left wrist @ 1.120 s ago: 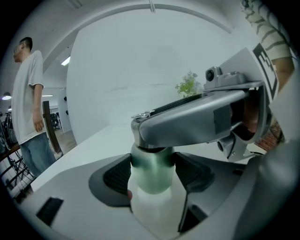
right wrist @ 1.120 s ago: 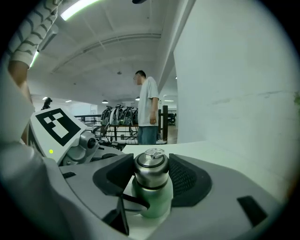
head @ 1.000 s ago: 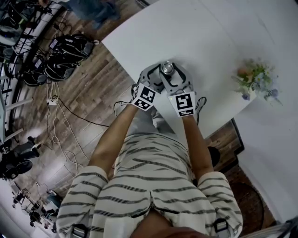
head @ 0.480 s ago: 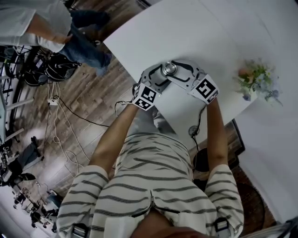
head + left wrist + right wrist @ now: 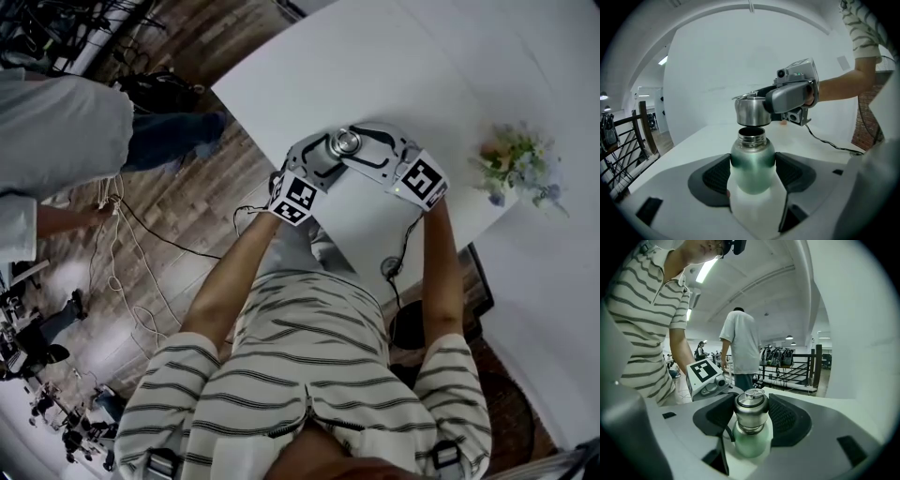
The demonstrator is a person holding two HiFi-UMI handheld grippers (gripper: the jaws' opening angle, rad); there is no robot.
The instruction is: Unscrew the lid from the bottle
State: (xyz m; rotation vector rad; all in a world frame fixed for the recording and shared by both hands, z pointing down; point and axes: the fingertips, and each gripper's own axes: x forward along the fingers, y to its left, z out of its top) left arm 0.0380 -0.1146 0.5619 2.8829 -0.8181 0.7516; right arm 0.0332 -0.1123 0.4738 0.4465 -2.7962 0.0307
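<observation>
Clamping the green bottle [image 5: 752,161] by its body, the left gripper [image 5: 752,174] reaches in from 7 o'clock in the head view, so the bottle cannot spin. From 4 o'clock, the right gripper [image 5: 751,414] has its pads closed on the steel lid [image 5: 750,111]. The lid sits just above the open neck, apparently unthreaded, over the white table [image 5: 422,66].

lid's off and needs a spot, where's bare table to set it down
Bare white table spreads beyond the bottle to the far edge, and a narrower patch lies between the bottle and the flowers. It's crowded at the bottle, where the left gripper and the right gripper holding the lid meet.
</observation>
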